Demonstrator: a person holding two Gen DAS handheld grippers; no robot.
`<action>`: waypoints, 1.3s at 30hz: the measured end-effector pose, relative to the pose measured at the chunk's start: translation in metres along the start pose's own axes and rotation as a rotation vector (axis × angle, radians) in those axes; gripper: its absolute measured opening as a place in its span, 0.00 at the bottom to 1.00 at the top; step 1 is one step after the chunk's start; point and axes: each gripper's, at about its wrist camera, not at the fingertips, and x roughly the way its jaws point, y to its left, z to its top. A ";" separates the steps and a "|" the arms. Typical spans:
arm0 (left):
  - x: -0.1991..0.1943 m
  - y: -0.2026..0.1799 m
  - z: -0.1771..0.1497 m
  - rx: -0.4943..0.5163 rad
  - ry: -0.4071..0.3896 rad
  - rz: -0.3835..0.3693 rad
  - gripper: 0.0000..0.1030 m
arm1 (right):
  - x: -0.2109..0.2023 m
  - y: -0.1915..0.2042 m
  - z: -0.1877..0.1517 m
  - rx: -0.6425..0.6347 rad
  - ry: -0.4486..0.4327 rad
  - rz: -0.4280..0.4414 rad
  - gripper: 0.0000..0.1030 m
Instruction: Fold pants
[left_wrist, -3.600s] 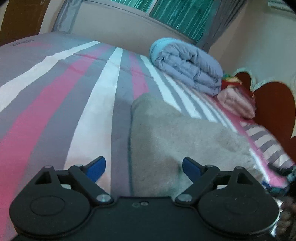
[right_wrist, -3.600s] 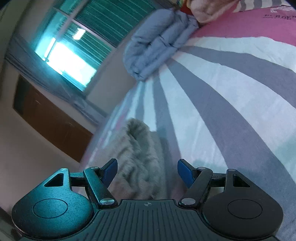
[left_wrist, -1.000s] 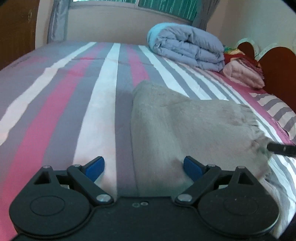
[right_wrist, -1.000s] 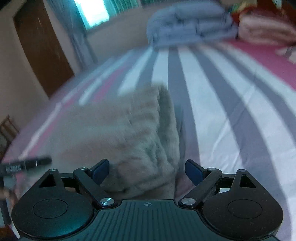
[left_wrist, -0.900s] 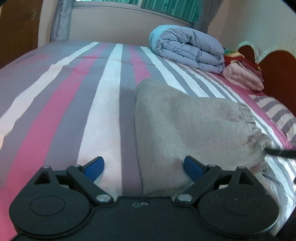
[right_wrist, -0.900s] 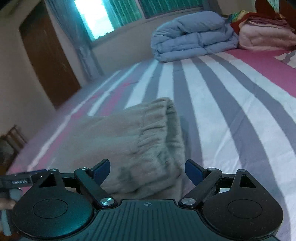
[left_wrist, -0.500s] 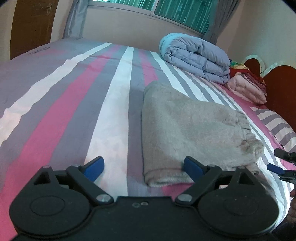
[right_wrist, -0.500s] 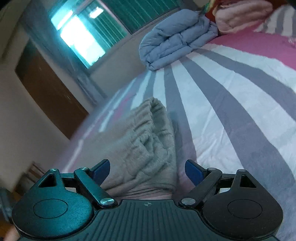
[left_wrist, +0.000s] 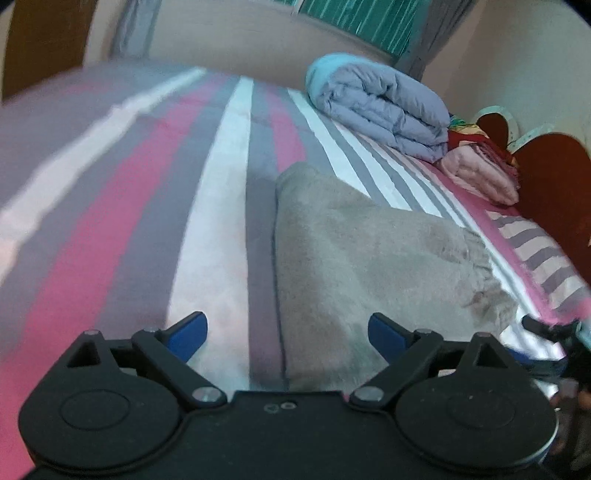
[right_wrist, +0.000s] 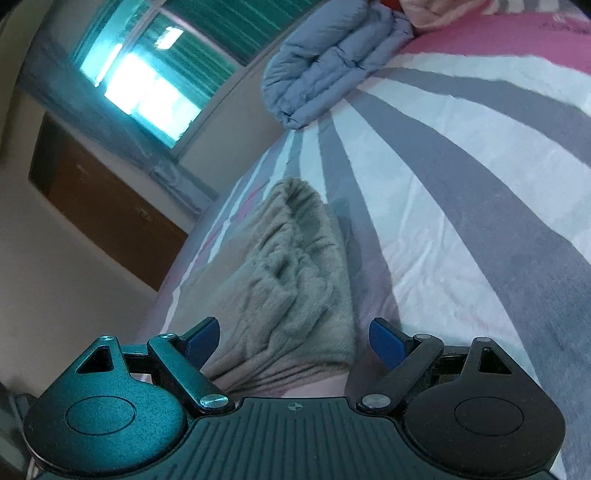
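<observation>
Bed: striped sheet, pink, grey, white.
Window: bright, green blinds, grey curtain.
Door: brown wood.
Headboard: dark red.

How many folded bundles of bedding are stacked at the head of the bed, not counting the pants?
2: a gray-blue comforter by the window wall, and a pink blanket beside it against the headboard. Red fabric between them may hide more.

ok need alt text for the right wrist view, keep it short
Folded grey pants lie on a striped bed, their gathered waistband nearest the camera, with the open right gripper just short of them and its blue fingers holding nothing. A rolled blue duvet sits at the far end, below a bright window.
</observation>
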 end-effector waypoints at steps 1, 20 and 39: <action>0.008 0.006 0.003 -0.029 0.029 -0.019 0.81 | 0.004 -0.003 0.002 0.022 0.013 0.002 0.85; 0.109 0.056 0.049 -0.229 0.166 -0.429 0.75 | 0.068 -0.018 0.040 0.092 0.175 0.156 0.85; 0.119 0.057 0.046 -0.336 0.093 -0.608 0.16 | 0.107 -0.025 0.068 0.044 0.271 0.228 0.48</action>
